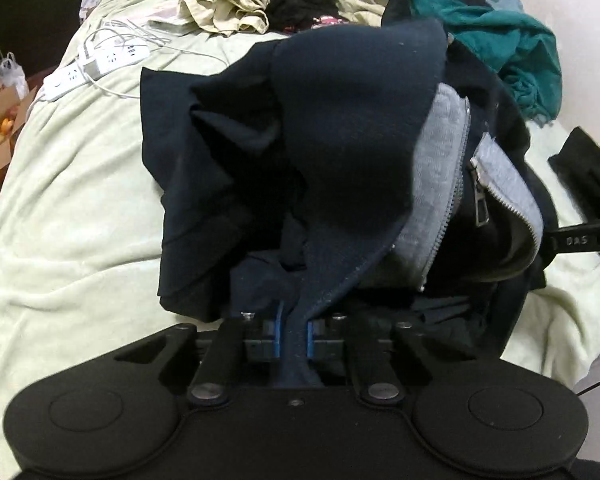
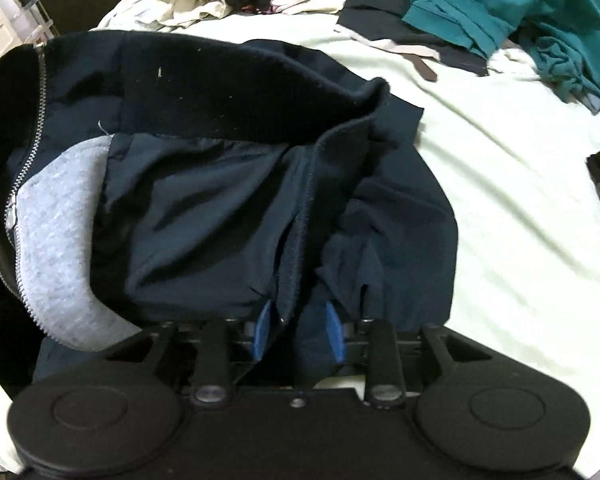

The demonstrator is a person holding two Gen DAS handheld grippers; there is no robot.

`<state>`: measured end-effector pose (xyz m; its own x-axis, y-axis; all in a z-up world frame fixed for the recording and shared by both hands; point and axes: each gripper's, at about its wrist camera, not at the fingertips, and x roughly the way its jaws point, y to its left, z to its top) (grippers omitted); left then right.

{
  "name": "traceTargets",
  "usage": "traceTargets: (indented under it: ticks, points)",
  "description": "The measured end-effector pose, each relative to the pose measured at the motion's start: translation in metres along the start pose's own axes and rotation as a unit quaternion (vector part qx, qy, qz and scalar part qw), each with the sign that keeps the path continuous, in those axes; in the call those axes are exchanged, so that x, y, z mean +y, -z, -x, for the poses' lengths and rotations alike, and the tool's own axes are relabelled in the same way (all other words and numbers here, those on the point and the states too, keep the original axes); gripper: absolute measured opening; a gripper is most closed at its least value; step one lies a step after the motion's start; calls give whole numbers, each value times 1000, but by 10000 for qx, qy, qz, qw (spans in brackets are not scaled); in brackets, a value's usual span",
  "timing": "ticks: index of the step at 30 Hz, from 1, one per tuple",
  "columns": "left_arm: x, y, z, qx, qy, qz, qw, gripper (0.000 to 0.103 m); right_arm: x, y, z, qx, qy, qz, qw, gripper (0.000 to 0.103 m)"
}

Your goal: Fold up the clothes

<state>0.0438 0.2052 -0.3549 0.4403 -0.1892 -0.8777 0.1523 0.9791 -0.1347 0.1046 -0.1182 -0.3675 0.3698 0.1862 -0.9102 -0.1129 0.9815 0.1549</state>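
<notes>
A dark navy zip jacket (image 1: 340, 120) with grey fleece lining (image 1: 440, 152) and a metal zipper lies bunched on the pale green bedsheet (image 1: 68, 200). My left gripper (image 1: 294, 332) is shut on a fold of the jacket's edge, blue pads pressed to the cloth. In the right wrist view the same jacket (image 2: 220, 184) fills the left and centre. My right gripper (image 2: 300, 332) has its blue pads around the jacket's ribbed hem, jaws partly apart with fabric between them. The jacket hides both sets of fingertips.
A pile of unfolded clothes lies at the far end of the bed: teal garment (image 1: 512, 52), beige cloth (image 1: 224, 8), black items (image 1: 300, 0). White power strips with cables (image 1: 100, 60) lie at the left edge. A black garment (image 1: 588, 176) lies right. Teal garment also shows (image 2: 500, 8).
</notes>
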Motion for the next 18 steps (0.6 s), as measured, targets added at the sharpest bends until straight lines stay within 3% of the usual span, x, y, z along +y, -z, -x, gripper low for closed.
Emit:
traceTargets:
  ticks: [2,6,9,16,18]
  points:
    - [11,-7,8,-157,137,262,9994,1,-5,-7,6,-11,-165,-60,9998,2]
    - [43,-22,24,-618,514,1057,9912,1,-45,-40,39,-362,-761,-727,9938,2]
    - [65,-42,35,-977,512,1405,9839,1,-67,-61,57,-654,-1009,-1122,9864,2]
    - [82,-86,50,-1379,415,1641,9759,1,-87,-114,66,-1141,-1128,-1334,9780,1]
    - [91,-96,46,-1375,494,1942,9700,1,-89,-130,65,-1223,-1157,-1275,9774,1]
